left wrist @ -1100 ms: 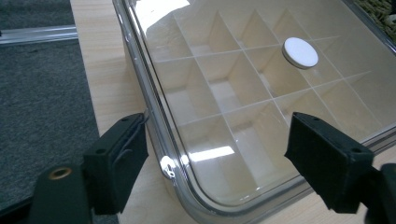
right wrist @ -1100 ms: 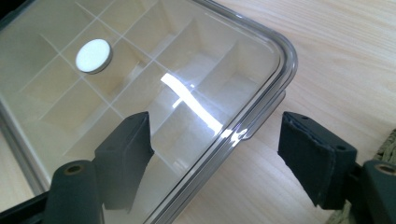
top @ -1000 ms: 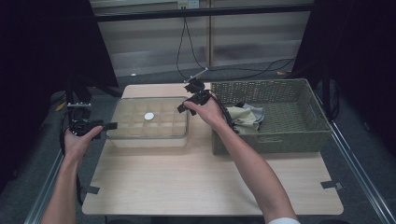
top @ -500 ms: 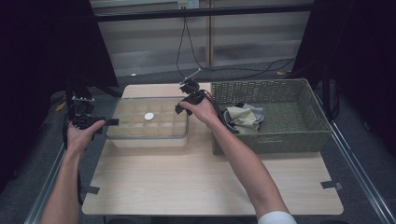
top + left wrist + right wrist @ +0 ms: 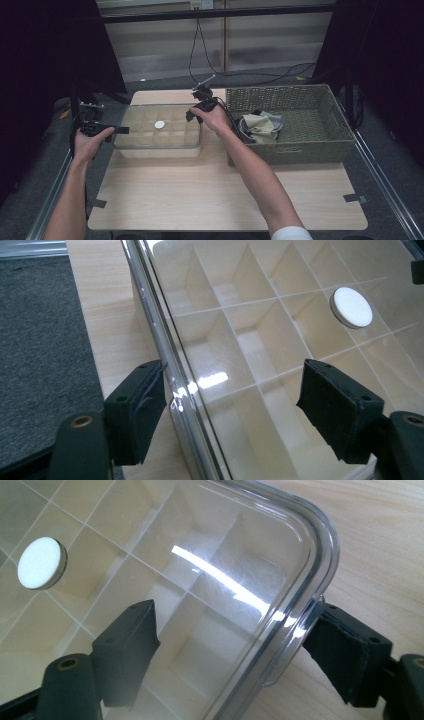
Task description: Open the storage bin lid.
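A clear box [image 5: 157,145] with a grid of compartments stands on the table under a transparent lid [image 5: 280,305]. A white round disc [image 5: 159,124] [image 5: 351,307] [image 5: 41,563] shows at the lid; I cannot tell whether it lies on or under it. My left gripper [image 5: 117,131] [image 5: 232,385] is at the box's left side. Its jaws have just been closing and straddle the lid's rim, one pad outside it and one over the lid, not clamped. My right gripper [image 5: 192,116] [image 5: 232,627] straddles the lid's far right corner the same way, open.
A woven basket [image 5: 280,92] stands right of the box and holds crumpled cloths [image 5: 260,127]. Cables run from the grippers to the back. Bare wooden tabletop [image 5: 225,200] lies in front. Dark floor surrounds the table.
My right hand has shifted left and a little down onto the box's far right corner. The left hand has stayed at the box's left side.
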`<state>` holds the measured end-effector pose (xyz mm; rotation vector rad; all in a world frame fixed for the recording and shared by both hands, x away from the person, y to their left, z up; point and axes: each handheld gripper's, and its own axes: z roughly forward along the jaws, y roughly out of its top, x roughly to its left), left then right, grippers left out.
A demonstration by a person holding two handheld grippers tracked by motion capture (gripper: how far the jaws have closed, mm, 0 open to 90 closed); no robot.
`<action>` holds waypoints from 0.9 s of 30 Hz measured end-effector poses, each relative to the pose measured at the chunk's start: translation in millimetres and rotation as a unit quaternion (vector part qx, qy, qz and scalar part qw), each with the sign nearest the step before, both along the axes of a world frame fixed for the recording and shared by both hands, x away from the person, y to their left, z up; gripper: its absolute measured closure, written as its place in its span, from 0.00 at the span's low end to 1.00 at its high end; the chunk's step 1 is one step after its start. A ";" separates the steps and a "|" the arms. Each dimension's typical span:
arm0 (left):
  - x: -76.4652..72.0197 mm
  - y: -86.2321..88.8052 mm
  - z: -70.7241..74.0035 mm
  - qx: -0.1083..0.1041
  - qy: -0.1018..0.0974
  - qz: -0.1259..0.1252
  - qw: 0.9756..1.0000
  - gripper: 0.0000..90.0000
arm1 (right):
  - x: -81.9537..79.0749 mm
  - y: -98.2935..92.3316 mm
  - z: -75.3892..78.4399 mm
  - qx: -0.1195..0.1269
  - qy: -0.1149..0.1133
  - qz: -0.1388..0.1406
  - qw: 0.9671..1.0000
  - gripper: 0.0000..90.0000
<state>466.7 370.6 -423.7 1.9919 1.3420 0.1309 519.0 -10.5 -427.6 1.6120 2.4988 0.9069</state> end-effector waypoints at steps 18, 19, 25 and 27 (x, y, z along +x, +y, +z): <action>5.5 -0.2 -9.3 -0.016 0.025 0.000 1.000 0.34 | 1.1 -5.2 -6.2 0.059 0.012 -0.070 0.996 0.37; 5.0 0.5 -8.7 -0.017 0.027 0.003 0.999 0.36 | 0.6 -7.4 -6.5 0.067 0.008 -0.080 0.995 0.41; 4.3 2.6 -7.1 -0.012 0.018 0.007 1.000 0.40 | -1.7 -9.4 -3.0 0.072 0.005 -0.097 0.993 0.47; 3.0 7.2 -5.4 -0.020 0.011 0.014 1.000 0.46 | -4.2 -11.1 -0.1 0.080 -0.002 -0.107 0.991 0.51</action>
